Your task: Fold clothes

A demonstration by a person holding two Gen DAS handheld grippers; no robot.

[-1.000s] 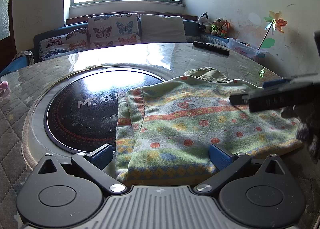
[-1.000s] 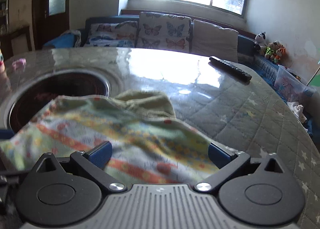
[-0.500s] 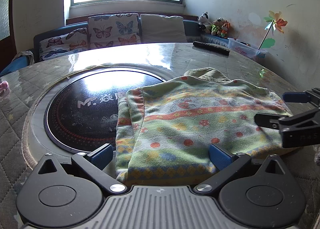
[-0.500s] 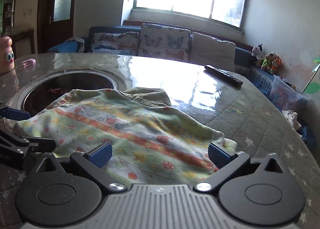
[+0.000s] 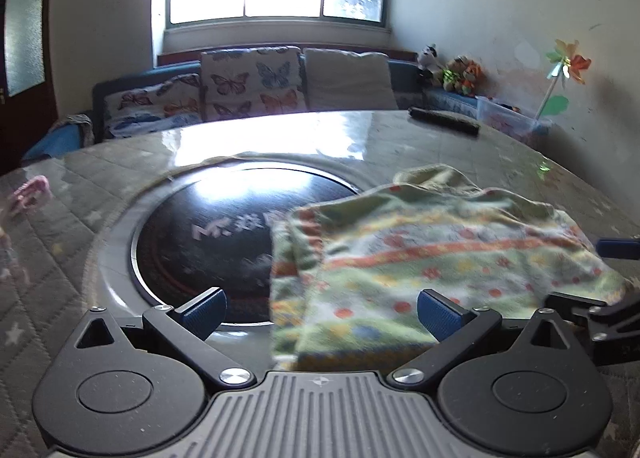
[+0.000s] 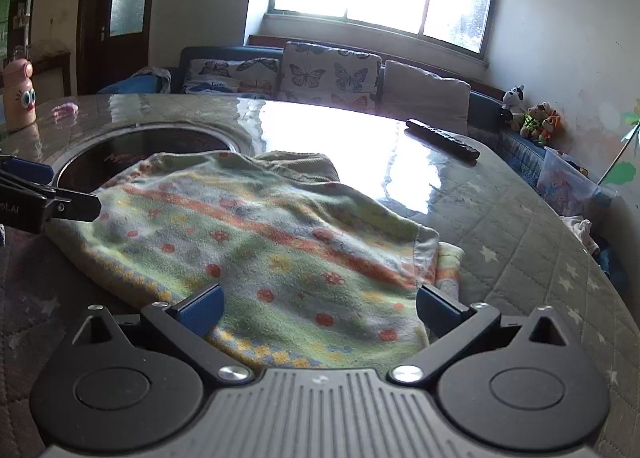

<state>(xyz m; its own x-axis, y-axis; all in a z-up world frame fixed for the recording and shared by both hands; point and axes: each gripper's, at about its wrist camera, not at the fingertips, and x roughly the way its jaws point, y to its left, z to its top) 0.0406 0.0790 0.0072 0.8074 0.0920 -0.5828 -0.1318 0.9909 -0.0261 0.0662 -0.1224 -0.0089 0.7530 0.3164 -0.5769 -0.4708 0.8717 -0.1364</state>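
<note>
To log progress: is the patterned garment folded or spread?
Folded: the green patterned fleece garment lies doubled, a second layer showing at its edges.

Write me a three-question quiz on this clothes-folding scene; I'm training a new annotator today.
1. True or false: the left gripper has its fingers open.
2. The green patterned fleece garment partly covers which item? A) black remote control B) round black glass cooktop C) pink cartoon-face bottle
3. Fill in: the right gripper holds ____.

Key: 1 true; 2 B; 3 nothing, open.
</note>
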